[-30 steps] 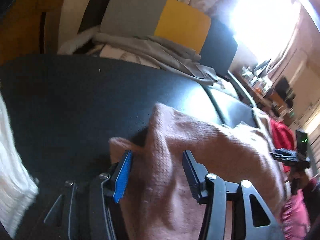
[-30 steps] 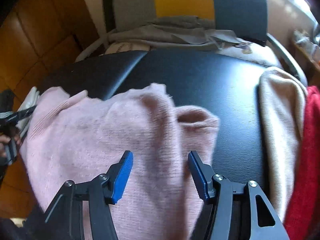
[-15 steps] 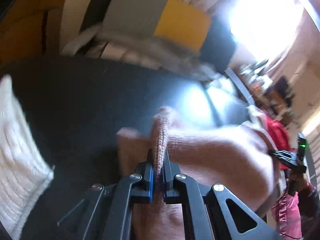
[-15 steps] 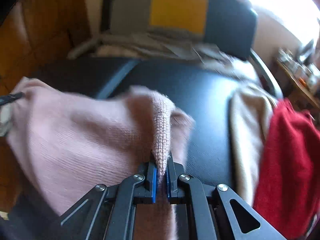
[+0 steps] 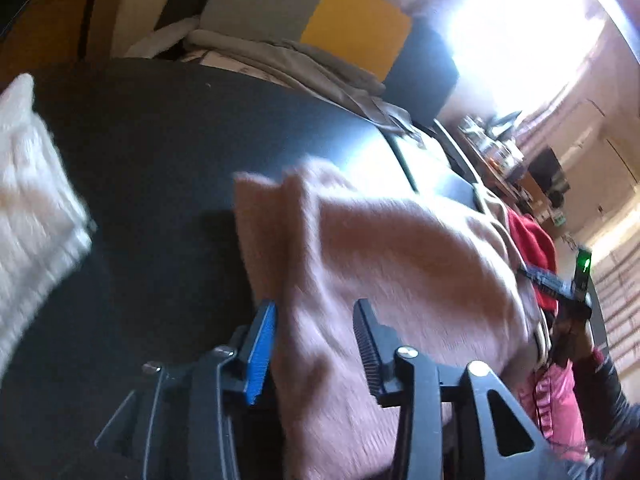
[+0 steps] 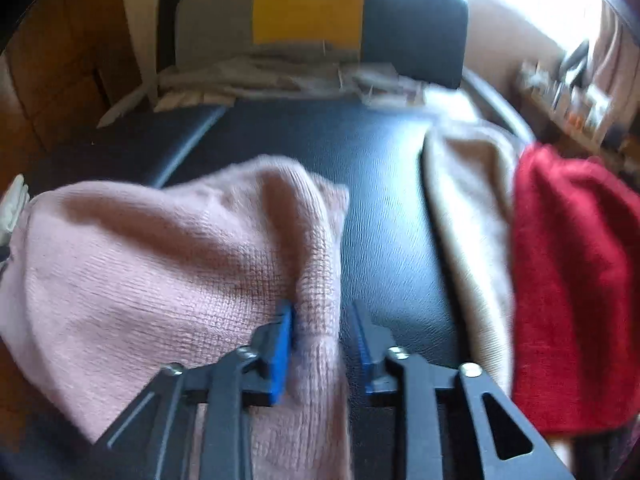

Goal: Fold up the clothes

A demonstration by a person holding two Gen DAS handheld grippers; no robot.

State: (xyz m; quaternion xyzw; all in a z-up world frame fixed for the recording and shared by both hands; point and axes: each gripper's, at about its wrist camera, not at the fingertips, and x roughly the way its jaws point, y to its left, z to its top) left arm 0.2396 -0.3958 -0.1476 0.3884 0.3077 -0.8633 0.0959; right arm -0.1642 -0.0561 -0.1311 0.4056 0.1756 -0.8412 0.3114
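Now spread across the black worktop [image 6: 384, 208], the pink knit sweater [image 6: 160, 264] runs lengthwise from one pair of tongs to the other, its folded corners pointing away from the cameras. Half a second ago both tongs pinched raised ridges of knit; now the left tongs [image 5: 316, 344] and right tongs [image 6: 320, 340] are opening, fabric lying loose between their jaws. Beige [image 6: 468, 208] and red [image 6: 576, 280] garments lie alongside. No writing is legible.
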